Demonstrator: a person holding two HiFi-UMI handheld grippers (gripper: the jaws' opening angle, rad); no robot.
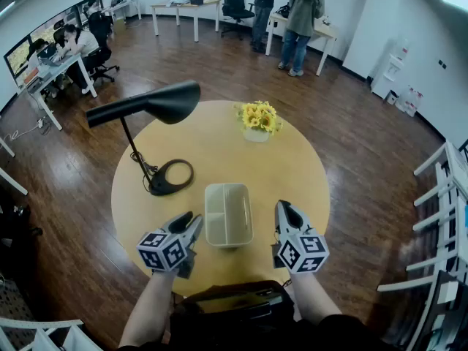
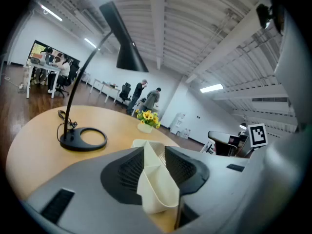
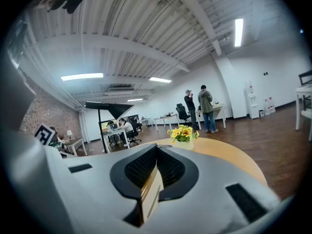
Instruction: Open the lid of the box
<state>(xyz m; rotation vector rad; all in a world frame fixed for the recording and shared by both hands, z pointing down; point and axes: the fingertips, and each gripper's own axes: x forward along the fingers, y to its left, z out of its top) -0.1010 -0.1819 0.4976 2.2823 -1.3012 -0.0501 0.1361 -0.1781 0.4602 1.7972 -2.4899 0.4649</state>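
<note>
My left gripper (image 1: 190, 223) and right gripper (image 1: 284, 210): grey moulded shells, black ribbed pads (image 3: 140, 167), one black-and-white marker cube (image 1: 162, 252) each.

cream rounded-rectangle box (image 1: 228, 214) flat on round table (image 1: 292, 167), near front edge.

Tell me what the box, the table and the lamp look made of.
The box looks like cream plastic, smooth with a dull sheen: it has a moulded, rounded rim. The table seems wood or laminate, pale yellow and matte; no grain shows. The lamp is probably painted metal, satin black: thin stem, hard-edged shade.
</note>
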